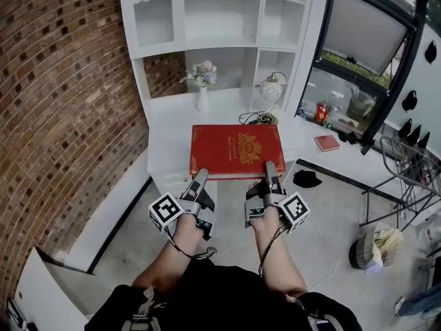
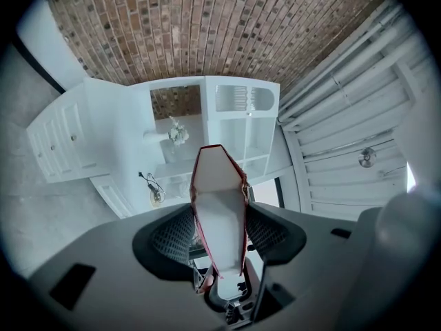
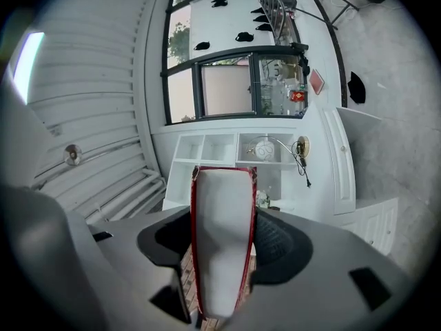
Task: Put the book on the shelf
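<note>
A large red book (image 1: 236, 150) with a gold crest is held flat in the air before the white shelf unit (image 1: 220, 26). My left gripper (image 1: 200, 176) clamps its near edge on the left, and my right gripper (image 1: 271, 169) clamps the same edge on the right. In the left gripper view the book's white page edge (image 2: 220, 219) stands between the ribbed pads (image 2: 172, 236). The right gripper view likewise has the book (image 3: 222, 240) filling the gap between its jaws, with the shelf unit (image 3: 234, 150) beyond.
On the desk top stand a vase of flowers (image 1: 201, 85) and a round lamp (image 1: 271, 88) with a cable. A small red book (image 1: 326, 143) lies on the sill at right. A brick wall (image 1: 62, 102) runs along the left; a bin (image 1: 375, 247) stands on the floor.
</note>
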A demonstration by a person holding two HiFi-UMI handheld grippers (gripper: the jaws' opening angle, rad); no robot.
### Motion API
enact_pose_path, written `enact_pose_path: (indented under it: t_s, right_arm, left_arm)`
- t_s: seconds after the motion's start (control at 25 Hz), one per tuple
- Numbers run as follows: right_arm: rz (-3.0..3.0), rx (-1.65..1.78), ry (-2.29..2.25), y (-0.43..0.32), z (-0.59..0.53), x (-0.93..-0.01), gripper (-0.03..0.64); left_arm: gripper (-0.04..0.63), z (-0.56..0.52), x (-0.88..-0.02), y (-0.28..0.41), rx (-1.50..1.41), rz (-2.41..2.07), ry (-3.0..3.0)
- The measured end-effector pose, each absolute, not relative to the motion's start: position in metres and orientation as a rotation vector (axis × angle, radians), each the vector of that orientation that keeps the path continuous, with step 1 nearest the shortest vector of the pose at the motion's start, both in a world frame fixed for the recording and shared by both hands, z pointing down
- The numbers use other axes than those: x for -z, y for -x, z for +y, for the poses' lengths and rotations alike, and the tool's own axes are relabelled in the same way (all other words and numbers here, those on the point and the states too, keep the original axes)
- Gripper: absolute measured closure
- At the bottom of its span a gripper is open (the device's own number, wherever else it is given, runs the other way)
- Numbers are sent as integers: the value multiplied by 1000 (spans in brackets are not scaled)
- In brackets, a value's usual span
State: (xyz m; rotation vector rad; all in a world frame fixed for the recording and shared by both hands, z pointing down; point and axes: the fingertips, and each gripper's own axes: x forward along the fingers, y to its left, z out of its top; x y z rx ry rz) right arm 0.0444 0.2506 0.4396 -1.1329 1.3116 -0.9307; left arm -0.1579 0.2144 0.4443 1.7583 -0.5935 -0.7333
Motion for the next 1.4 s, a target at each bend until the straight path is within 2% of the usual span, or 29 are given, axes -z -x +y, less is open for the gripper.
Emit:
enact_pose_path:
  t_s: [0.56, 1.16, 1.4]
  right_arm:
    - [1331, 933, 1139, -70, 183, -454, 354]
    - [1306, 939, 1184, -115, 10, -454, 354]
    - [1292, 955, 1172, -105, -72, -456, 354]
  left_arm:
    - [353, 148, -461, 131, 733, -589, -1753]
    - [353, -31, -457, 86, 716, -571, -1747]
    - [353, -112, -460, 95, 701, -588, -1743]
